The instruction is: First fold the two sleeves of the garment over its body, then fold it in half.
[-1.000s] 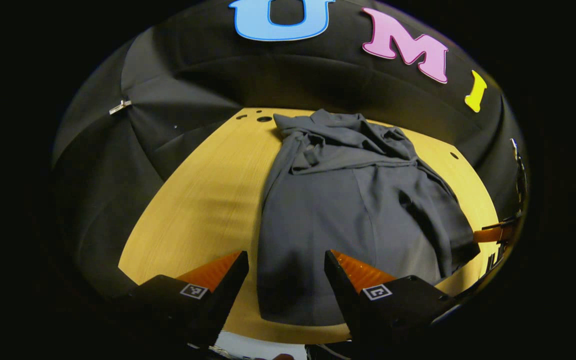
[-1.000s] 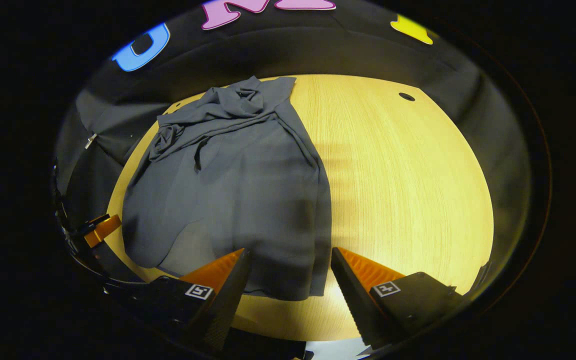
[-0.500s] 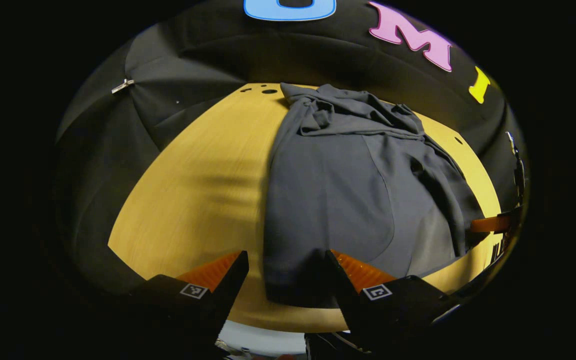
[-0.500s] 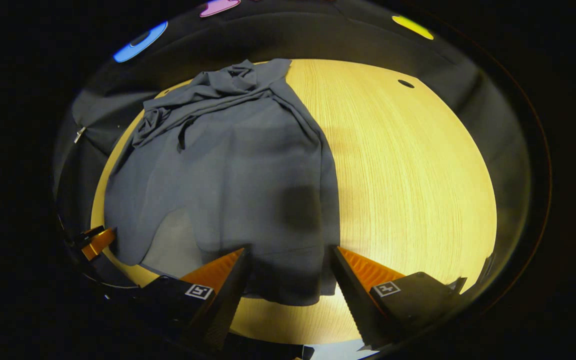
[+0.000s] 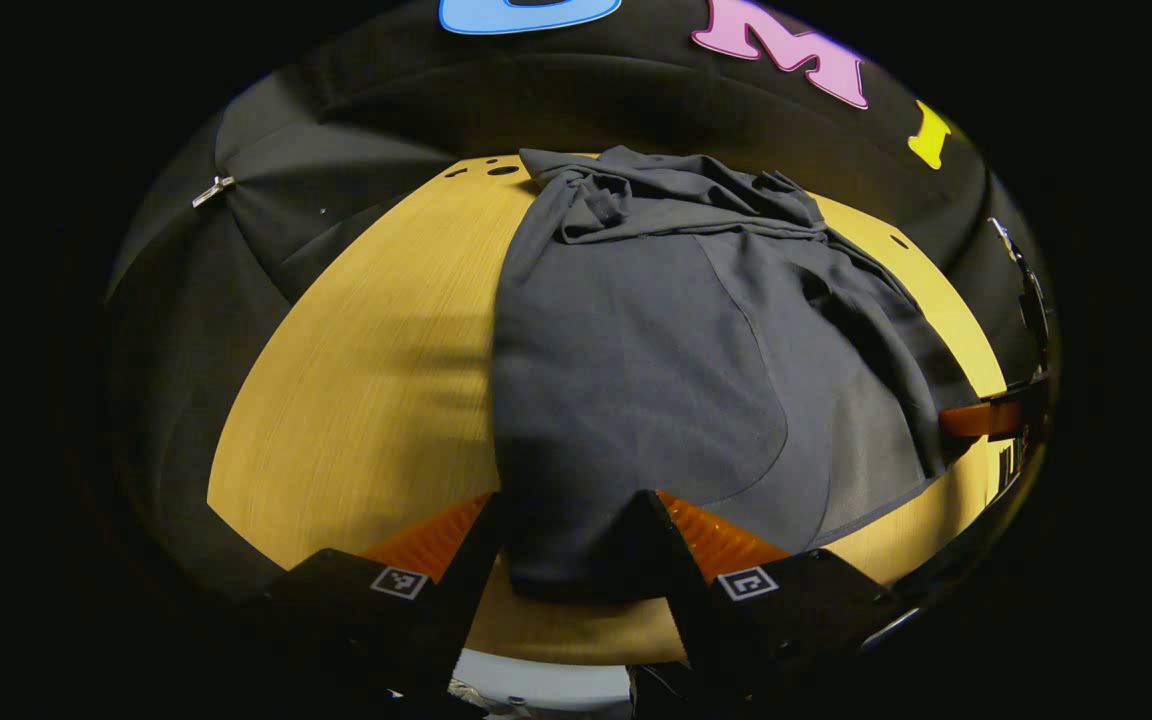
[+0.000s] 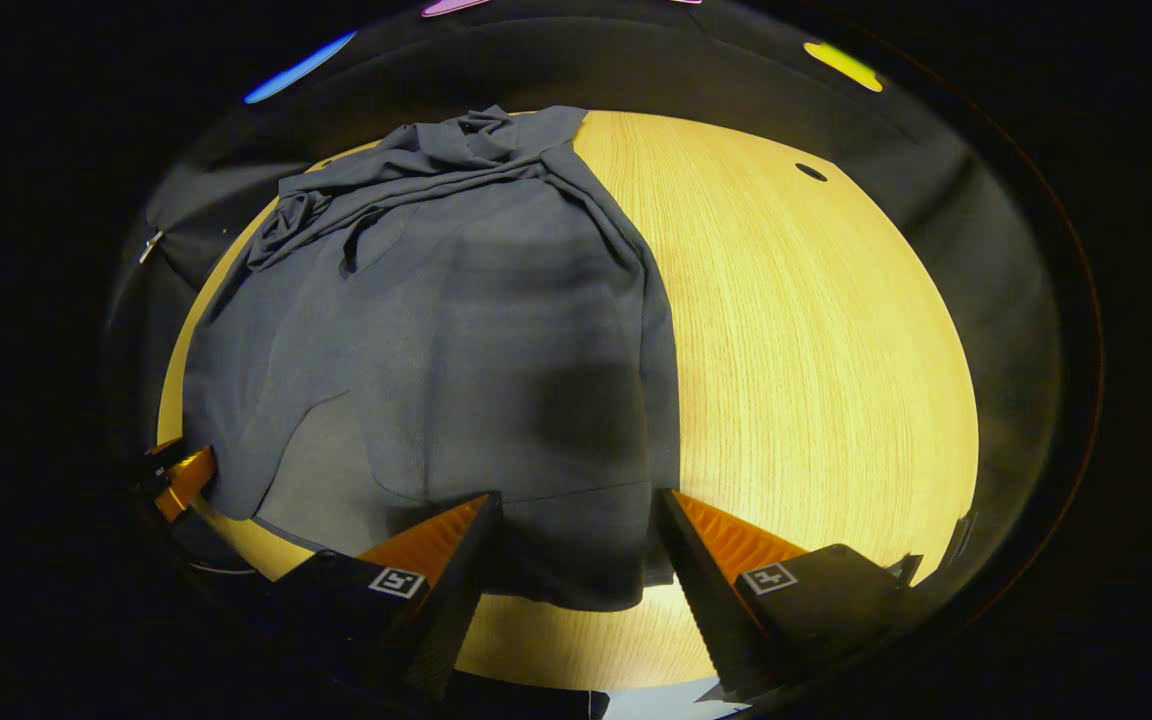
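Observation:
A dark grey garment (image 5: 636, 350) lies on the wooden table (image 5: 366, 380), both sleeves laid over its body and bunched cloth at the far end. My left gripper (image 5: 568, 540) is open, its fingers straddling the near hem's left corner. In the right gripper view the garment (image 6: 456, 320) covers the table's left half, and my right gripper (image 6: 576, 545) is open, with the near hem's right corner lying between its fingers. The right gripper's finger (image 5: 976, 418) shows at the cloth's right edge in the left gripper view. The left gripper's finger (image 6: 181, 480) shows at the far left.
Bare wood (image 6: 816, 350) stretches right of the garment, with a small hole (image 6: 811, 172) near the far edge. Another hole (image 5: 503, 170) sits at the far left corner. Black cloth walls ring the table, and a metal clip (image 5: 211, 190) hangs on one.
Both grippers have come down and forward to the near hem, so its corners now sit between the fingers. The left fingers have drawn slightly closer together.

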`<state>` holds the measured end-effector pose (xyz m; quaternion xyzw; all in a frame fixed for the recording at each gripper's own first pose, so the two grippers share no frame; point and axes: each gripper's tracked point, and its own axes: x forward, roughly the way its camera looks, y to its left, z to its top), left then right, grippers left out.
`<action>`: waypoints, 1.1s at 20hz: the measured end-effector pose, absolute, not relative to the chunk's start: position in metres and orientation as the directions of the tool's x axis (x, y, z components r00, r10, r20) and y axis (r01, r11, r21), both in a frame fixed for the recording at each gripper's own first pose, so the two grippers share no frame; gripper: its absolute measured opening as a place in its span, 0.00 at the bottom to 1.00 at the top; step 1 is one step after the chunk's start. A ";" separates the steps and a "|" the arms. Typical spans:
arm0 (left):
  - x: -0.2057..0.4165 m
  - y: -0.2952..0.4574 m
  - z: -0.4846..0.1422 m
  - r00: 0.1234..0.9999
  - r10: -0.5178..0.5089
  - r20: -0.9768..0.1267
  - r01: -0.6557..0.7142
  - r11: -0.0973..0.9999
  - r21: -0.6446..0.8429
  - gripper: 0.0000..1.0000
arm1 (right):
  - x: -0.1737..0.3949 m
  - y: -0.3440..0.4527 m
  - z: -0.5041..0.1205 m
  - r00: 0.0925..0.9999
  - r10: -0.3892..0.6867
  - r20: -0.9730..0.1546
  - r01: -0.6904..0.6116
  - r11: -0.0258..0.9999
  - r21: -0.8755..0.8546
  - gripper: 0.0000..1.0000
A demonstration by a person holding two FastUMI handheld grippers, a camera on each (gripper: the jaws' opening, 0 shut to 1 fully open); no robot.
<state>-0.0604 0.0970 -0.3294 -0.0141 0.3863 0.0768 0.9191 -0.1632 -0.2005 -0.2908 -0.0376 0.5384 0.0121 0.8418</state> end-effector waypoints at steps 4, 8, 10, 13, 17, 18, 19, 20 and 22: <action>-0.051 0.072 -0.330 0.698 0.089 -0.710 -0.080 0.996 0.046 0.65 | -0.162 -0.184 -0.293 0.405 0.009 -0.914 -0.114 0.993 -0.041 0.59; -0.048 0.062 -0.329 0.714 0.067 -0.697 -0.039 0.998 0.057 0.27 | -0.163 -0.176 -0.291 0.416 0.044 -0.908 -0.190 0.981 -0.039 0.11; -0.048 0.062 -0.329 0.714 0.063 -0.697 -0.033 0.998 0.056 0.13 | -0.165 -0.177 -0.291 0.418 0.077 -0.905 -0.225 0.974 -0.020 0.06; -0.049 0.063 -0.325 0.706 0.057 -0.706 -0.057 0.998 0.024 0.07 | -0.165 -0.174 -0.288 0.419 0.106 -0.902 -0.211 0.977 0.016 0.06; -0.047 0.062 -0.317 0.711 0.079 -0.699 -0.085 0.996 0.026 0.10 | -0.165 -0.170 -0.286 0.397 0.142 -0.907 -0.202 0.977 0.065 0.06; -0.045 0.060 -0.313 0.712 0.078 -0.698 -0.088 0.996 0.022 0.06 | -0.166 -0.168 -0.284 0.393 0.154 -0.906 -0.202 0.976 0.078 0.05; -0.044 0.059 -0.309 0.718 0.078 -0.692 -0.093 0.996 0.015 0.06 | -0.164 -0.166 -0.282 0.392 0.165 -0.905 -0.200 0.975 0.092 0.05; -0.041 0.058 -0.302 0.727 0.073 -0.682 -0.097 0.995 0.003 0.06 | -0.163 -0.164 -0.281 0.390 0.177 -0.903 -0.199 0.974 0.106 0.05; -0.039 0.056 -0.290 0.741 0.065 -0.669 -0.106 0.994 -0.022 0.06 | -0.162 -0.158 -0.277 0.390 0.204 -0.898 -0.186 0.972 0.140 0.05</action>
